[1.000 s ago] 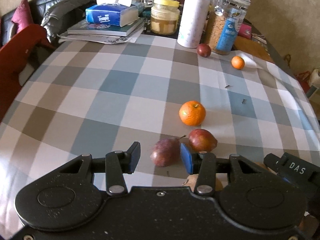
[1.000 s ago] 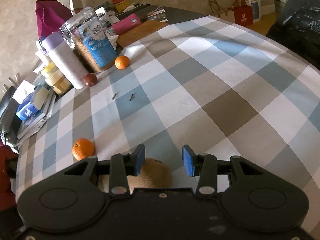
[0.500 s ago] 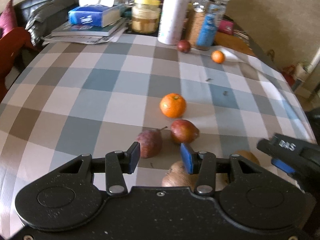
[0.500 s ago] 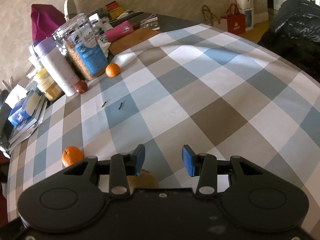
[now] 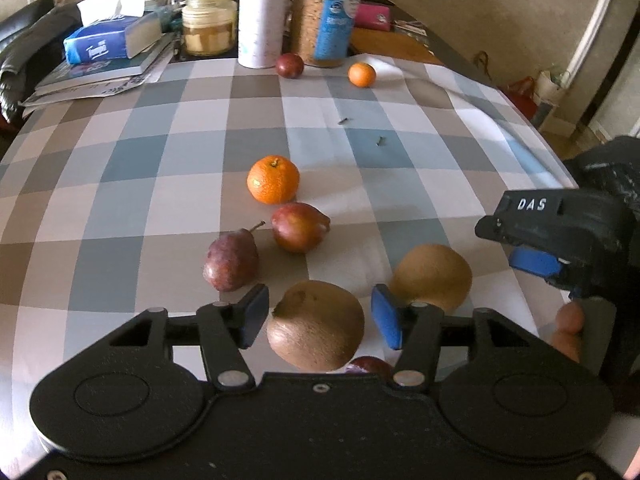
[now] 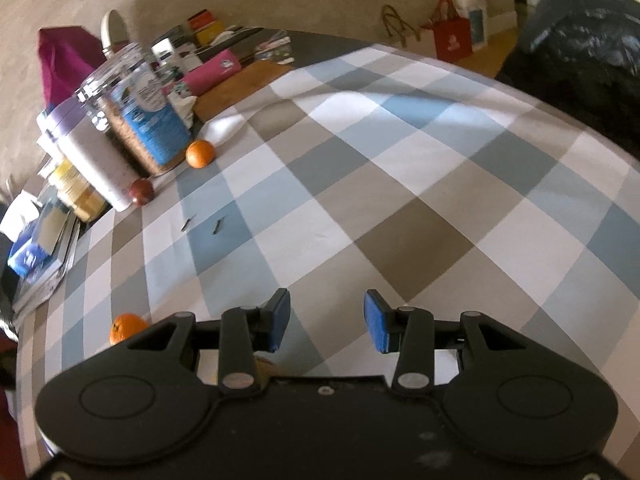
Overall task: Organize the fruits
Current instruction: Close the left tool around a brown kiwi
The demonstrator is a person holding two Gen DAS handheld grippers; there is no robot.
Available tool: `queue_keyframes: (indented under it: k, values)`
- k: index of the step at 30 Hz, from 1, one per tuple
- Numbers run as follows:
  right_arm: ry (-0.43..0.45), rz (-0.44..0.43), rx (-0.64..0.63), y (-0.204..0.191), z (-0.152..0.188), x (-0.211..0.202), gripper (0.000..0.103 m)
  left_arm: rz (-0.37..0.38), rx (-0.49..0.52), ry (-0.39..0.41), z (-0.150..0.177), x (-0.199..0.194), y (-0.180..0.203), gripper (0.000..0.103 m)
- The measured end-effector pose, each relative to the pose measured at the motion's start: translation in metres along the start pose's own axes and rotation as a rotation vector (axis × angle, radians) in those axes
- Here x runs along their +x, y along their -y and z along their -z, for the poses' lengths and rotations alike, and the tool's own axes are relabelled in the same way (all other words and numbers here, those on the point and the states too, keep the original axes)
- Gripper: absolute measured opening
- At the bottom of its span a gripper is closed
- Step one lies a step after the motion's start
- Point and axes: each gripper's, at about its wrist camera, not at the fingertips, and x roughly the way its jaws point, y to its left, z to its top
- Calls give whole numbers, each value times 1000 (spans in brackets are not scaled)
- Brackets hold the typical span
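Note:
My left gripper [image 5: 320, 316] straddles a brown round fruit [image 5: 316, 324] on the checked tablecloth [image 5: 140, 200]. Its jaws are opening and the right pad stands clear of the skin. A second brown fruit [image 5: 432, 276] lies just right of it, and a dark red fruit [image 5: 368, 364] peeks out under the gripper. Beyond lie two red pears [image 5: 232, 260] [image 5: 300, 226] and an orange [image 5: 273, 180]. A small orange [image 5: 361, 75] and a plum [image 5: 289, 65] sit by the jars. My right gripper [image 6: 326, 320] is open over bare cloth.
Jars, a pale bottle [image 5: 262, 12], a tissue box [image 5: 108, 40] and stacked books [image 5: 100, 72] crowd the far edge. The right gripper's black body [image 5: 560, 228] hangs at the right with a person's fingers [image 5: 568, 328] below it. Two small dark stems [image 5: 380, 141] lie mid-cloth.
The left gripper swung right, from around a red pear to around the brown fruit, and its jaws widened. In the right wrist view the brown fruit slid almost out of sight beneath the gripper.

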Motion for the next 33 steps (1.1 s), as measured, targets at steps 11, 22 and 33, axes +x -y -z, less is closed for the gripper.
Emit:
queue_keyframes:
  k: [11,22,33]
  values:
    - [-18,28,20,6,-3,6,44,-55,68,-93,6,17,8,63]
    - [-12,26,4,4,-2,4,44,-101,-50,2,2,6,-9,58]
    - [10,3,-49,-4,4,-2,44,-159,-280,32,-5,1,-54,58]
